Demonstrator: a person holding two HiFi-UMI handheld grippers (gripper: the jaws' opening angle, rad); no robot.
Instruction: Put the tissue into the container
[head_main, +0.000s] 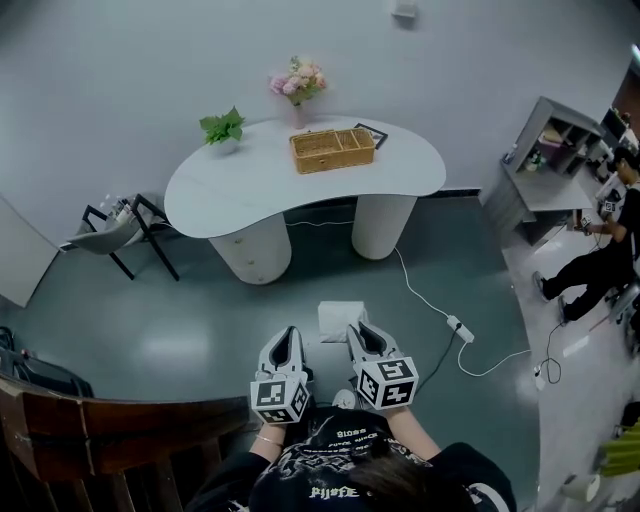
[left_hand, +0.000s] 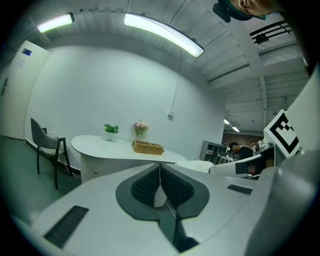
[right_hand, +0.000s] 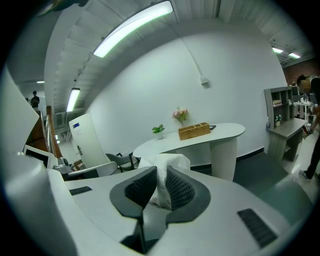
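Closest in the head view are my two grippers, held side by side above the grey-green floor with their marker cubes toward me: the left gripper (head_main: 290, 338) and the right gripper (head_main: 360, 332). A white tissue (head_main: 338, 318) shows just ahead of the right gripper's tips, up in the air. Well beyond it stands the curved white table (head_main: 250, 190). The wicker container (head_main: 332, 150) sits on the table's far side, so the tissue is well apart from it. A small green plant (head_main: 222, 127) stands left of the container and a vase of pink flowers (head_main: 298, 84) behind it. A dark chair (head_main: 112, 232) is left of the table. A white power strip (head_main: 461, 328) lies on the floor to my right. Far right, a person in black (head_main: 600, 255) sits near a grey shelf unit (head_main: 558, 150).

Through the left gripper view, I see my jaws clenched, their ribbed pads meeting at the tips with nothing between them. The table, container, plant and flowers stand in the distance above them.

Through the right gripper view, my jaws are pressed onto the tissue. It is pinched between the ribbed pads, and its crumpled top puffs out above them. The table and container lie far beyond.
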